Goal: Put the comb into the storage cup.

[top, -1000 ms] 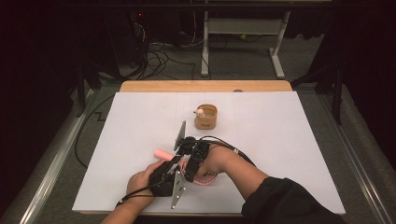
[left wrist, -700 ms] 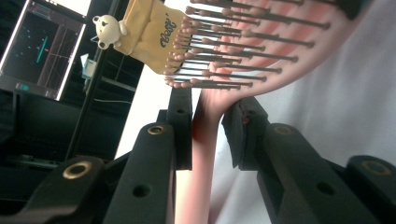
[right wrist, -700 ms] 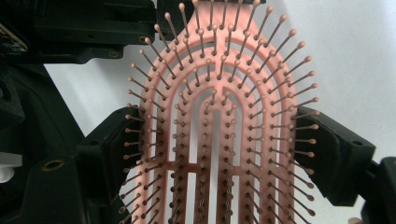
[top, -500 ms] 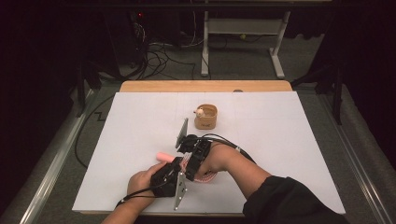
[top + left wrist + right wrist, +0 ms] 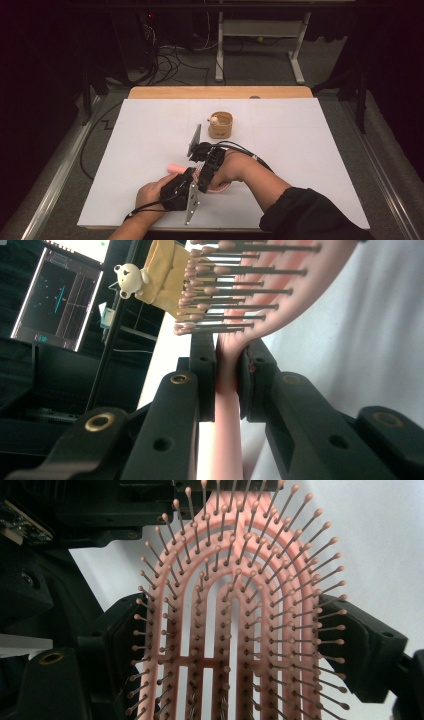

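A pink hairbrush [image 5: 173, 167] with metal pins is held low over the white table between both grippers. In the left gripper view my left gripper [image 5: 227, 340] is shut on the thin pink handle [image 5: 227, 375]; its jaws have just been closing on it. In the right gripper view the brush head [image 5: 235, 630] lies pins up, and my right gripper [image 5: 237, 607] is shut on its two side edges. In the high view the left gripper [image 5: 186, 179] and right gripper [image 5: 207, 167] sit close together near the table's front.
A small wooden holder [image 5: 221, 125] with a white toy bear [image 5: 129, 280] stands at the middle back of the white tabletop [image 5: 310, 150]. Cables and a table frame [image 5: 260, 40] lie on the floor behind. A monitor [image 5: 55, 295] glows off to the side.
The left hand's gripper has closed on the brush handle. Both hands have stayed nearly where they were, with the brush between them.
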A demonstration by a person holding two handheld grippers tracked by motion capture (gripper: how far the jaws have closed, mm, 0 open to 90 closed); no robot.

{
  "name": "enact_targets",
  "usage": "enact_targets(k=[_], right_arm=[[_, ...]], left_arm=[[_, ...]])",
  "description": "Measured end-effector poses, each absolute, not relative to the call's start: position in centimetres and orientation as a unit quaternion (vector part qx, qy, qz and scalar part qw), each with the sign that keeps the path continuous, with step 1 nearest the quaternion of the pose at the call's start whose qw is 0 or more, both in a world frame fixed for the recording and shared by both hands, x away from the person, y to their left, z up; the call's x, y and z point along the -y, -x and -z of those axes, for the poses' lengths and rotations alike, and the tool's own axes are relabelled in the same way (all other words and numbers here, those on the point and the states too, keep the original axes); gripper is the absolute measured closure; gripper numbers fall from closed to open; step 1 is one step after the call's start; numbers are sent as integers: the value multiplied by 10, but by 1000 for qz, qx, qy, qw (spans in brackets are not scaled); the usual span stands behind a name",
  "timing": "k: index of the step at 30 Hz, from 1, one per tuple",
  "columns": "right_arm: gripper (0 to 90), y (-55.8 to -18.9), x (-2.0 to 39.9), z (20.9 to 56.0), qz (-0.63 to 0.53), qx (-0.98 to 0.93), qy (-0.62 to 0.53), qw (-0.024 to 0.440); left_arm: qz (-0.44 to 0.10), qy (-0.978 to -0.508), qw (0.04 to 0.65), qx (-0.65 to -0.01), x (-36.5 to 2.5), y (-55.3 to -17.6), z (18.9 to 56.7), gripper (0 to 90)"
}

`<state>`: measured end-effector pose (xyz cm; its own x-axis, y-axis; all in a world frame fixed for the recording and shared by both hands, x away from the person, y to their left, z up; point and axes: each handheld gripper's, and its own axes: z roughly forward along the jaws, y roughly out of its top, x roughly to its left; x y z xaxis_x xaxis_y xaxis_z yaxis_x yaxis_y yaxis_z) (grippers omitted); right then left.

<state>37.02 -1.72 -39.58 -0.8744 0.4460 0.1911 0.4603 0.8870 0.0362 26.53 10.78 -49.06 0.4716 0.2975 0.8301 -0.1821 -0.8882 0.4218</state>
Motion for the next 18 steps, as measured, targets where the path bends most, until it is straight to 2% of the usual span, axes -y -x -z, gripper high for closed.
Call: enact_targets(k=[18], right_arm=[[65,-367,21,388,30,972,224,66]], left_arm=[[-515,-823,239,-32,-108,-264,489,804]])
